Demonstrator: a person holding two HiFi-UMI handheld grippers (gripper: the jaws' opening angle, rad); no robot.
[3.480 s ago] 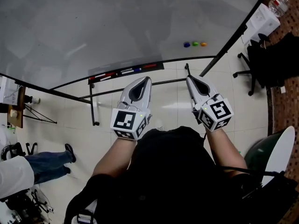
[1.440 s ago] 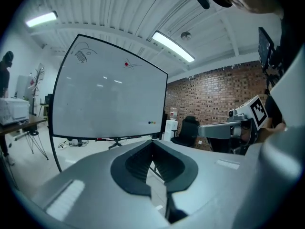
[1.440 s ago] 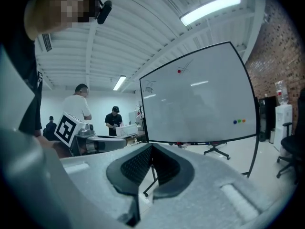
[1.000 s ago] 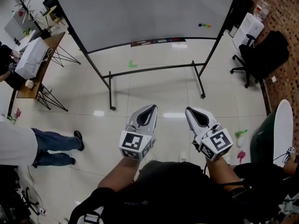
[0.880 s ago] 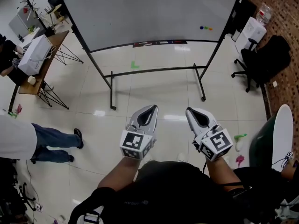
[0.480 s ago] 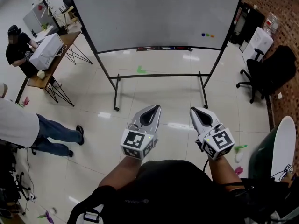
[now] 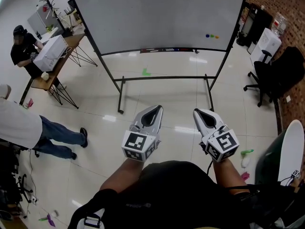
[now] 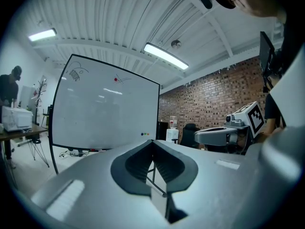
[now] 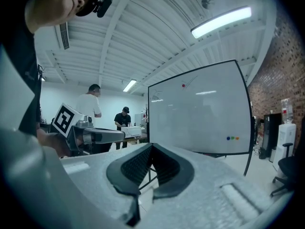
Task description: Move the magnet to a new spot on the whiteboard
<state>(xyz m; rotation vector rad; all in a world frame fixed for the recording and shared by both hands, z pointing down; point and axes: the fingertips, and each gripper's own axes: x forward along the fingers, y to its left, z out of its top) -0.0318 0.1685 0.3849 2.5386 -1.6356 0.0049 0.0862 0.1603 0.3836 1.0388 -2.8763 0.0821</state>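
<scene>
A large whiteboard (image 7: 157,13) on a black stand faces me across a stretch of floor. Three small magnets, blue (image 7: 207,35), green (image 7: 212,36) and orange (image 7: 217,36), sit in a row near its lower right corner. A red magnet (image 8: 115,79) is high on the board, also showing in the right gripper view (image 9: 184,85). My left gripper (image 7: 155,108) and right gripper (image 7: 197,111) are held side by side in front of my body, far short of the board. Both are shut with nothing between the jaws.
A marker tray (image 7: 164,49) runs along the board's lower edge. At the left a person (image 7: 21,42) sits at a table (image 7: 59,49) with a white box, and another person (image 7: 28,128) stands nearer. A black office chair (image 7: 279,73) stands at the right.
I have backed well away from the whiteboard, which was close in front of the grippers. Over the last second the view tilted up a little; both grippers stay shut and level.
</scene>
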